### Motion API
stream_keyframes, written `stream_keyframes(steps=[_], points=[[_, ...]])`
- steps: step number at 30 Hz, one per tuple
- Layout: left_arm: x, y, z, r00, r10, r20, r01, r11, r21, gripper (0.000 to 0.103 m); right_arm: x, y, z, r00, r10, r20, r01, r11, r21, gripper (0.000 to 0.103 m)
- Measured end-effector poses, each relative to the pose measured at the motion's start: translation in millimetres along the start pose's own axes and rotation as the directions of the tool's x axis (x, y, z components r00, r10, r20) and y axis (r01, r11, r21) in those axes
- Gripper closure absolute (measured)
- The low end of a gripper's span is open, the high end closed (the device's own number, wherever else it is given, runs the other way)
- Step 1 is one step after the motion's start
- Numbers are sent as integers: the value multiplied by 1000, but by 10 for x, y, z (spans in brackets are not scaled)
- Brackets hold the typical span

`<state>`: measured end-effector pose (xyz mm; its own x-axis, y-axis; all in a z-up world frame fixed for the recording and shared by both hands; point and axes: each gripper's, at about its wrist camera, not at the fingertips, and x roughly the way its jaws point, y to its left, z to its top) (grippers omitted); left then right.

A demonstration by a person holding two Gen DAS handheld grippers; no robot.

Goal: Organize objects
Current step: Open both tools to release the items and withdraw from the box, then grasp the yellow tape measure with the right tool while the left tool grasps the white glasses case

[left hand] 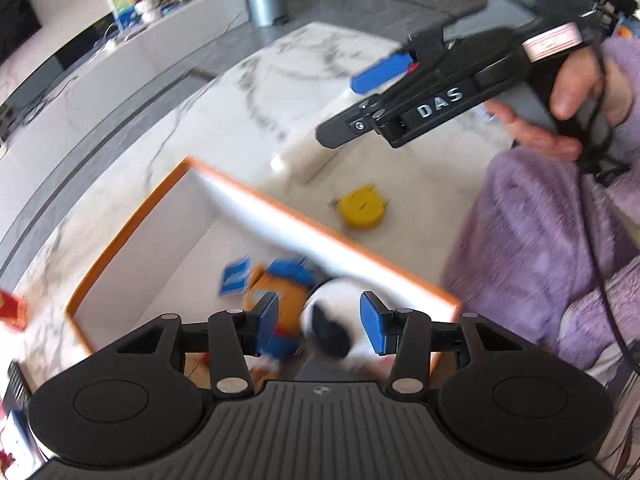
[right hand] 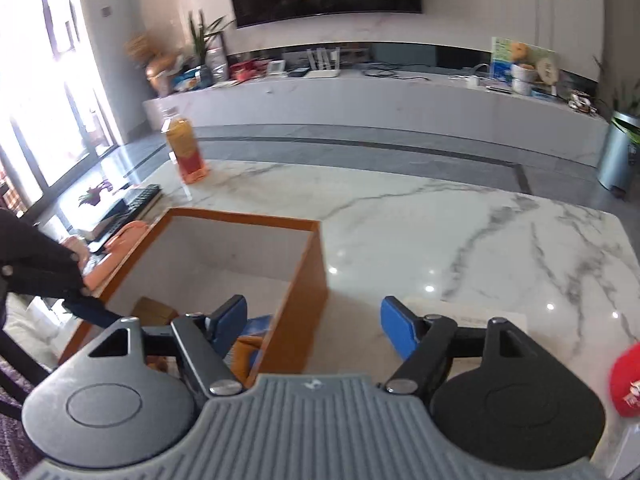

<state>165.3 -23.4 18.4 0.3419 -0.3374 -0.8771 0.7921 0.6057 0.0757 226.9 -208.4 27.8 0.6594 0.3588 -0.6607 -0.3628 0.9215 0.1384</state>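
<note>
Tongs of the left hand stand about half open above the orange box, with a round black-and-white plush between the blue pads; blur hides whether the pads press on it, so a grip cannot be told. The plush is white with a dark patch and lies low against the box's near wall. Beside it in the box rests an orange soft toy with blue parts, and a small blue card lies on the pale box floor. The box has orange outer walls and a white inside, and sits on the white marble tabletop. Outside the box, past its far wall, a yellow round disc lies on the tabletop. The right tongs are wide open and empty, over the box's right wall, held by a hand in a purple fleecy sleeve. A bottle of orange drink stands far off on the tabletop.
</note>
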Motion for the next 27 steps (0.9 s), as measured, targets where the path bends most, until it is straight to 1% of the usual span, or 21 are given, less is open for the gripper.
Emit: stream_keyframes(steps=[1, 4, 7, 10, 13, 18, 20, 23, 27], points=[[124, -65, 31, 1000, -2, 10, 2, 1000, 7, 49, -19, -146, -53, 1000, -15, -4, 15, 999, 35, 26], [254, -170, 185, 999, -26, 22, 26, 1000, 9, 49, 13, -476, -228, 999, -44, -25, 47, 990, 134, 26], [462, -252, 353, 999, -36, 10, 36, 999, 25, 49, 123, -618, -400, 998, -46, -52, 54, 983, 173, 27], [681, -315, 495, 1000, -19, -19, 20, 998, 53, 49, 304, -616, -558, 996, -34, -77, 48, 981, 186, 27], [851, -358, 572, 999, -2, -48, 6, 997, 79, 49, 494, -576, -687, 991, -32, -130, 58, 979, 196, 28], [953, -330, 597, 996, 10, -85, -1, 995, 100, 49, 831, -524, -799, 979, -7, -204, 56, 970, 235, 28], [991, -310, 589, 995, 24, -100, -13, 994, 110, 49, 918, -512, -808, 976, -8, -218, 62, 968, 242, 29], [1042, -269, 584, 992, 25, -121, -12, 994, 105, 49, 1017, -475, -803, 971, -19, -239, 76, 970, 229, 29], [1066, -260, 572, 991, 25, -128, -11, 994, 112, 48, 1131, -442, -820, 962, -7, -271, 72, 971, 227, 36]])
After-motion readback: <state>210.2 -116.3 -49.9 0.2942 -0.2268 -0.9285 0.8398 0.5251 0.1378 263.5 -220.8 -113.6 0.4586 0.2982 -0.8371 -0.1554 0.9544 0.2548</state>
